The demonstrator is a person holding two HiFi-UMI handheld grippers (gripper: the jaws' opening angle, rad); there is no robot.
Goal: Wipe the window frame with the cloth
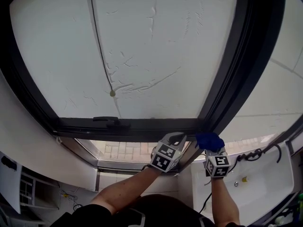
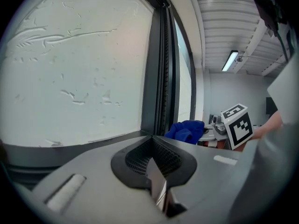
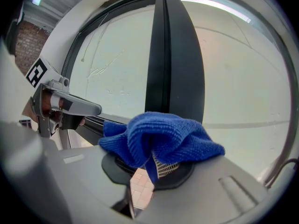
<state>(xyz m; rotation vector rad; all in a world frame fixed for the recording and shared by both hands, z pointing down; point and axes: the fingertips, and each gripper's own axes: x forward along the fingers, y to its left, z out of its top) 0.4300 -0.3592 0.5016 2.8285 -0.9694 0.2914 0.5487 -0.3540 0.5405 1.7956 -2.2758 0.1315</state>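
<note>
The window frame [image 1: 142, 125] is dark, with a bottom rail and an upright bar [image 1: 236, 65] around frosted glass. A blue cloth [image 1: 209, 140] is bunched in my right gripper [image 1: 211, 146], which is shut on it and holds it at the corner where the upright bar meets the bottom rail. In the right gripper view the cloth [image 3: 159, 141] drapes over the jaws in front of the upright bar [image 3: 175, 64]. My left gripper [image 1: 176, 138] is just left of the cloth, below the rail, shut on nothing [image 2: 152, 146]. The cloth [image 2: 187, 130] also shows in the left gripper view.
A black handle [image 1: 111, 122] sits on the bottom rail to the left. A white sill with a dark cable [image 1: 258, 152] lies at the lower right. Brick paving [image 1: 118, 150] shows through the lower pane. A thin cord with a small bead [image 1: 112, 93] hangs across the glass.
</note>
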